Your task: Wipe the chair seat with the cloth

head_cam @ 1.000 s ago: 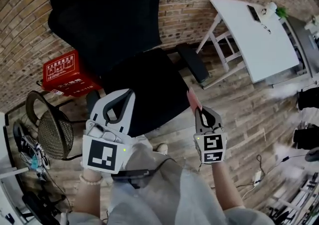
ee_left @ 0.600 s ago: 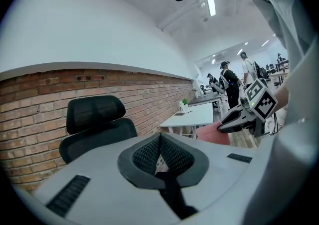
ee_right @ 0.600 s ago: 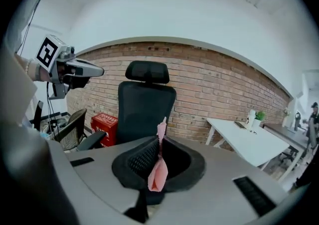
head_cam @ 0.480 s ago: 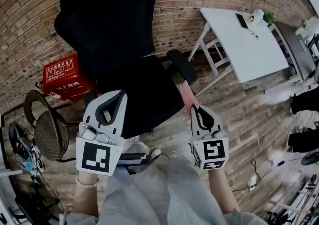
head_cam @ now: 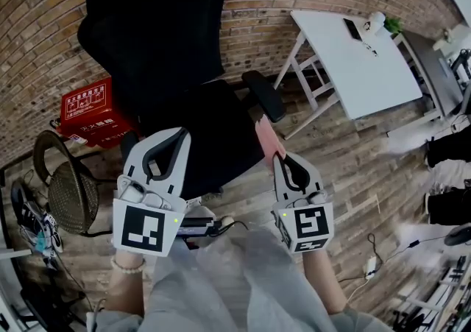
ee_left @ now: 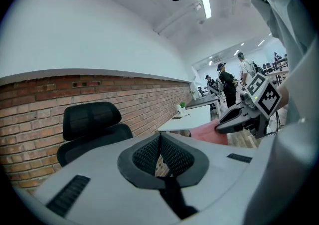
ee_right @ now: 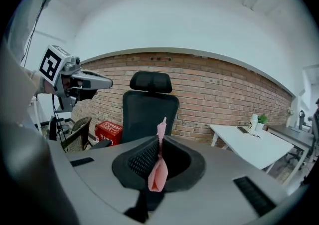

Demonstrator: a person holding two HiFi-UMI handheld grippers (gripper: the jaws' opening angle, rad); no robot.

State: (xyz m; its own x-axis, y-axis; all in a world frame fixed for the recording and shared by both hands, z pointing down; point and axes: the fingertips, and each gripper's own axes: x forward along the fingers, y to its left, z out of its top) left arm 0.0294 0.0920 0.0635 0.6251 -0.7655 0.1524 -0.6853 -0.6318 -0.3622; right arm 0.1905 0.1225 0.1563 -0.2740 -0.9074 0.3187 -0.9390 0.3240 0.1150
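**Brick-walled room: cloth poised at the seat**

My right tongs clench the thin pink cloth, held beside the black office chair seat's front right corner, seemingly off its surface. My left tongs are pinched together, empty. Wiping looks unstarted; next I'd lower the cloth flat onto the seat and sweep across.

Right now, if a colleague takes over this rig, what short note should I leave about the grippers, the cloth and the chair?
Left gripper: jaws shut, empty, at the front left of the chair seat.
Right gripper: jaws shut on the pink cloth, by the seat's right front edge.
Done: cloth is in hand.
Left: wipe the seat; the pictures show no sign of wiping so far.
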